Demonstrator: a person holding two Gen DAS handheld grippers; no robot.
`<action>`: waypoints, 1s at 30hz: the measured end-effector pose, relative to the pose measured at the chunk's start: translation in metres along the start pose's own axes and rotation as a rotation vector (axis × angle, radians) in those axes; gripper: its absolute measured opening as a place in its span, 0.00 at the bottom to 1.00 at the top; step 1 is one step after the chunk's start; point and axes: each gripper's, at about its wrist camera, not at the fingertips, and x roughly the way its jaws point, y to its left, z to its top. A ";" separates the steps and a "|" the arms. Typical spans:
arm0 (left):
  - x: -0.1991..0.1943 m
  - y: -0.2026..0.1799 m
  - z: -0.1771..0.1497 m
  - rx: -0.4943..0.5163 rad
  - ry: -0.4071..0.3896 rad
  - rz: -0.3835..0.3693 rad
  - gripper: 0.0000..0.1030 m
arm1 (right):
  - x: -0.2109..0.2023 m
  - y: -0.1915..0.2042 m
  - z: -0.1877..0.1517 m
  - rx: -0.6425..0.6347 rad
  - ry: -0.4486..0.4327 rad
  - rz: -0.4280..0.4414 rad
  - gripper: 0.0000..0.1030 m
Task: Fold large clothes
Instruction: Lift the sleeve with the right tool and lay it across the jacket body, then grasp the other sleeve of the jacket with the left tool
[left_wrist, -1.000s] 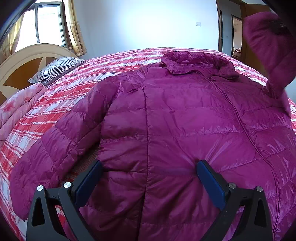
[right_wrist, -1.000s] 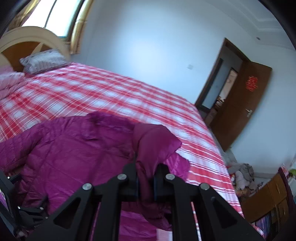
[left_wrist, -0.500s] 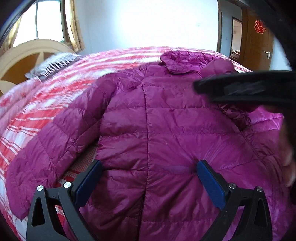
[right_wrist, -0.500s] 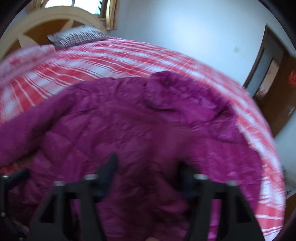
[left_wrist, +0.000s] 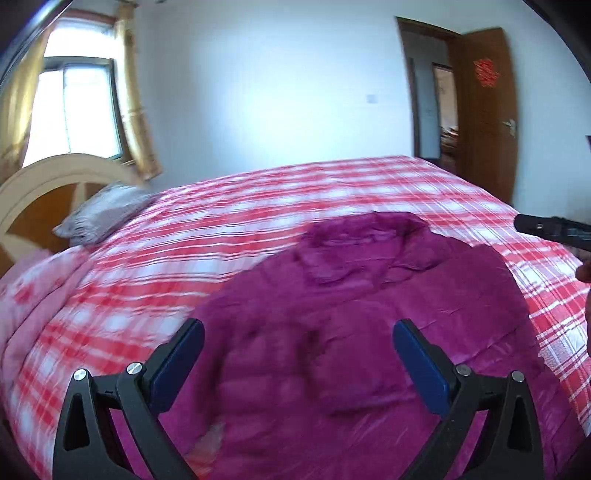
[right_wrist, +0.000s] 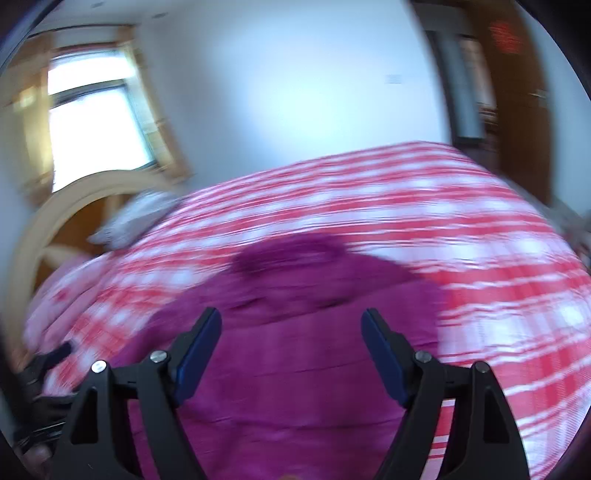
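A magenta padded jacket (left_wrist: 369, 314) lies flat on the bed, collar towards the far side, with its right sleeve laid across the body. My left gripper (left_wrist: 295, 354) hangs above the jacket's near part, open, with nothing between its blue pads. The right wrist view is blurred by motion. In it the jacket (right_wrist: 314, 350) lies below my right gripper (right_wrist: 291, 343), whose jaws are opening and hold nothing. The right gripper's tip (left_wrist: 554, 230) also pokes in at the right edge of the left wrist view.
The bed cover (left_wrist: 258, 229) is red and white check and reaches well past the jacket on all sides. A striped pillow (left_wrist: 103, 218) and a curved headboard (left_wrist: 44, 184) stand at the far left, under a window. A brown door (left_wrist: 487, 110) stands open at the far right.
The right gripper let go of the sleeve, which now lies across the jacket, and its jaws opened. The left gripper rose away from the jacket, so more of the bed shows.
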 end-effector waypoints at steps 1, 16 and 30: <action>0.012 -0.009 -0.001 0.018 0.003 0.006 0.99 | 0.004 -0.007 0.001 -0.006 -0.001 -0.061 0.66; 0.148 -0.019 -0.039 -0.077 0.315 -0.109 0.99 | 0.109 -0.068 -0.053 -0.062 0.257 -0.239 0.52; 0.148 -0.023 -0.042 -0.059 0.296 -0.078 0.99 | 0.077 -0.038 -0.015 -0.049 0.188 -0.269 0.58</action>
